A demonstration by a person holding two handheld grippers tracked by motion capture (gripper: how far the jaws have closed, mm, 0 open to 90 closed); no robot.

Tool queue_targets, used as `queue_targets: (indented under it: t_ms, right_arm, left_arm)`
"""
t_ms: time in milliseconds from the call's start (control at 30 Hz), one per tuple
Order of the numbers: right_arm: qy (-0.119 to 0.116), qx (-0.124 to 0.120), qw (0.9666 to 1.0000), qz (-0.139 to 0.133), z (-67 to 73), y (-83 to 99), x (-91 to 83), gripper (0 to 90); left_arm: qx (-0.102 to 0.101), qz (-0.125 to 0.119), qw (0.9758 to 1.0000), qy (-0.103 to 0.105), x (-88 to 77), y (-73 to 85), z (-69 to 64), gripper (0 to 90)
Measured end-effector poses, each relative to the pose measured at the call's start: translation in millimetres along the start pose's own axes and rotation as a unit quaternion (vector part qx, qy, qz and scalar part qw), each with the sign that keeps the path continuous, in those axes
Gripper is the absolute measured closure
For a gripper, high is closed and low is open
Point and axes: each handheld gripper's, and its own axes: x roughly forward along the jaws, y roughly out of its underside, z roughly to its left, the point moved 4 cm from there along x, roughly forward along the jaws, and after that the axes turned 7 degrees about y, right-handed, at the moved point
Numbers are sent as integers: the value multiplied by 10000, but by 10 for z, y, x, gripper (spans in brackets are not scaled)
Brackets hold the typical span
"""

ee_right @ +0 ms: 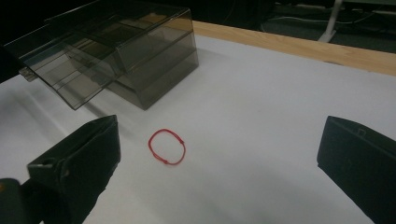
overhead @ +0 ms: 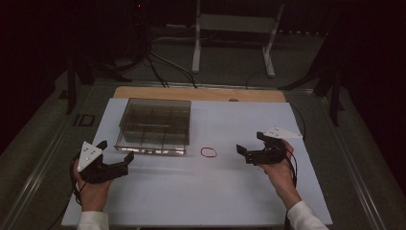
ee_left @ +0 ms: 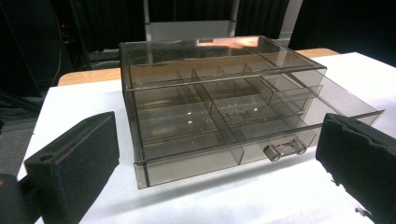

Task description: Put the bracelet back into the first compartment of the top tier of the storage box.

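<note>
The right hand-held gripper (overhead: 245, 152), released, should straddle the red band (overhead: 208, 152); the left hand-held gripper (overhead: 117, 158), released, steadies the drawer box (overhead: 154, 124).

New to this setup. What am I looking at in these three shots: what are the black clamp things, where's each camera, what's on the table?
No robot arm here: a person holds a two-jaw gripper in each hand. The high view looks down from above the person's side, showing the left gripper and the right gripper. Each of the other two views comes from a camera riding on a gripper, looking out between its two black jaws. On the white table sit a smoky clear drawer box, its divided drawer pulled partly out, and a small red band lying loose beside it. Both grippers are open and hold nothing.
</note>
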Motion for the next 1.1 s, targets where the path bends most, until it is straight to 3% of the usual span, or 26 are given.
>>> queue_targets:
  t_ms: [500,1100]
  right_arm:
    - [-51,-90,9999,63,86,-138,214,0]
    - [-121,-376,9989,258,310,-265,552,0]
  left_arm:
    - [-56,-10,10000,7,-2,5,11,10]
    - [-73,-45,10000,2,-18,-2,18,10]
